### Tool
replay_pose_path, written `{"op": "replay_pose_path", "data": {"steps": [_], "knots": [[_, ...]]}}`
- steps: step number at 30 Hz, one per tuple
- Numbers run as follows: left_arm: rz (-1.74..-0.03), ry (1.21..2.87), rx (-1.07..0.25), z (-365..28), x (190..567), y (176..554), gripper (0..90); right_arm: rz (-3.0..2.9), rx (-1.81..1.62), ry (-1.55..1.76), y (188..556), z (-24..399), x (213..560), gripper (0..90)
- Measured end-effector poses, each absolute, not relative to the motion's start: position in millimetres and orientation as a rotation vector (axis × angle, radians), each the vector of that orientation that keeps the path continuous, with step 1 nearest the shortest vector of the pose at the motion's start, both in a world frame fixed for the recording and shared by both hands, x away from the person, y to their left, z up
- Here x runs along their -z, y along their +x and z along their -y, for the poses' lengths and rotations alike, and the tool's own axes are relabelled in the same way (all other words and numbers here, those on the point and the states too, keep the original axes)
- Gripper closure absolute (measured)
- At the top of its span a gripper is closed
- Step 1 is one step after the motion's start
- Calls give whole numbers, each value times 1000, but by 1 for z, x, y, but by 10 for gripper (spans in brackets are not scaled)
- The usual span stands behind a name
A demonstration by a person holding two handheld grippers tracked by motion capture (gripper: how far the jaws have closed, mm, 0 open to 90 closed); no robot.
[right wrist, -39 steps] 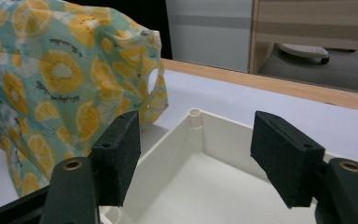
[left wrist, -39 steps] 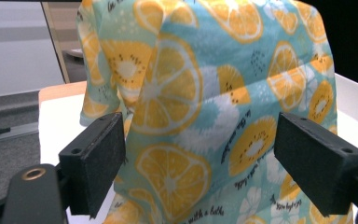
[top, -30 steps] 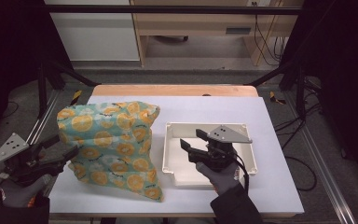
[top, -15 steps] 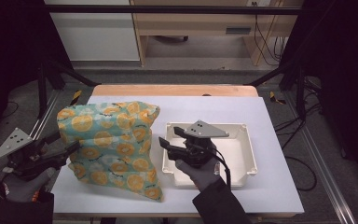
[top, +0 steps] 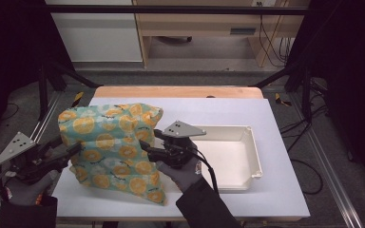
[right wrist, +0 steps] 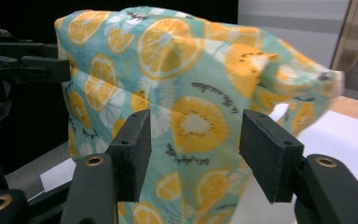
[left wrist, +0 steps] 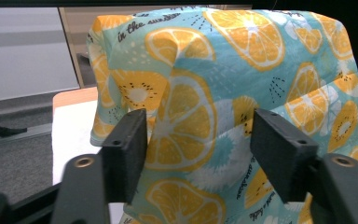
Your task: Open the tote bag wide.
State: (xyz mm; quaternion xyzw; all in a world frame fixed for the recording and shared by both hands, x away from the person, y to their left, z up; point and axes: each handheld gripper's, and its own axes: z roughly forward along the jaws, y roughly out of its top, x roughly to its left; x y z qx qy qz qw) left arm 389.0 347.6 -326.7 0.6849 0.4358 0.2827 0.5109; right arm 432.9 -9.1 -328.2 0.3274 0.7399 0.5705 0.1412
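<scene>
Bag: we see the bag (top: 111,147) on the table (top: 275,199), at its left half.
Tray: we find the tray (top: 237,154) just right of the bag.
Grippers: we see the left gripper (top: 69,149) at the bag's left edge and the right gripper (top: 149,142) at its right edge, before the tray.

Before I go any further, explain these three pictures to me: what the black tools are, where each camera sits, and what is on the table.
A person holds a two-jaw gripper in each hand. The high view looks down on the white table. The other two views come from cameras riding on the grippers, looking along their black jaws. On the table stand an orange-print cloth bag and, to its right, a white tray. The left gripper is at the bag's left edge, the right gripper at its right edge. Both have just been closing, with bag fabric between the jaws, but the pads do not yet pinch it.
</scene>
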Motion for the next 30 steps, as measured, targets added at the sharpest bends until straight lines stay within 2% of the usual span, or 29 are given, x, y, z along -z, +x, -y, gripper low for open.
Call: {"op": "replay_pose_path", "data": {"steps": [11,16,19,20,22,25,30], "knots": [[-1082,1680,-723,-342,333,390,531,-2179,-1611,931,439,-14,333,507],[-1096,1689,-732,-340,335,390,623,-2179,-1589,927,441,-19,333,616],[-1114,1680,-729,-341,335,389,674,-2188,-1576,916,440,-21,333,702],[-1116,1680,-721,-342,335,389,697,-2193,-1569,908,439,-22,332,760],[-1126,1670,-710,-343,335,389,708,-2199,-1567,903,439,-22,332,781],[-1127,1668,-713,-343,335,388,741,-2219,-1558,894,438,-25,332,871],[-1132,1670,-725,-342,336,387,758,-2228,-1558,876,437,-26,331,900]]}}
